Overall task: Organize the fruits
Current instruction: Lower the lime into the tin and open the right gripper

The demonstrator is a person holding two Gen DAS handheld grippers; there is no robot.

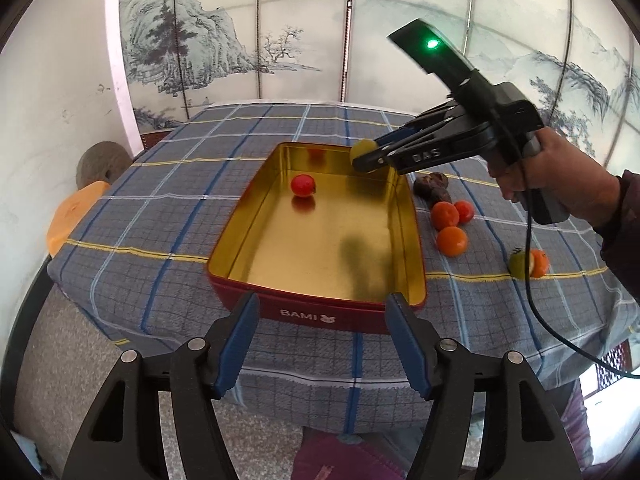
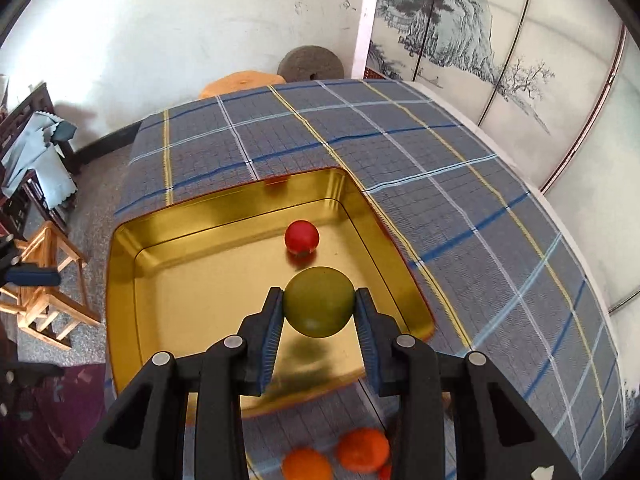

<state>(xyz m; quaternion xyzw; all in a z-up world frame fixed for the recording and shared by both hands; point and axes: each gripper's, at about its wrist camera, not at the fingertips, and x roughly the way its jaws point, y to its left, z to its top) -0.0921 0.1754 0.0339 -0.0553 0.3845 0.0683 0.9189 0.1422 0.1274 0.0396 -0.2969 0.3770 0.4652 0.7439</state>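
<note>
Holding the green fruit (image 2: 319,301) in the right gripper (image 2: 319,312), jaws clamped on its two sides, pads pressing left and right of it. Fruit is round, so no long axis to worry about. It hangs above the tin (image 2: 124,248), over the gold floor near the tin's right-hand wall as the right wrist view shows it; its dark shadow falls on the floor straight below. Drop direction is straight down from the jaws, nothing in between.

Red fruit (image 2: 302,236) sits on the tin floor just beyond the green one, apart from it. We judge a release here lands clear of it, but a roll toward it is possible.

Left gripper (image 1: 322,344) is empty, jaws about half open, parked at the tin's near wall by the BAMI label. Not involved.

Remaining fruit on the counter (image 1: 160,184): orange ones (image 1: 452,241) and a dark one (image 1: 432,184) right of the tin, a further green-and-orange pair (image 1: 528,264) farther right. Right hand (image 1: 560,168) is nearer all of them.
</note>
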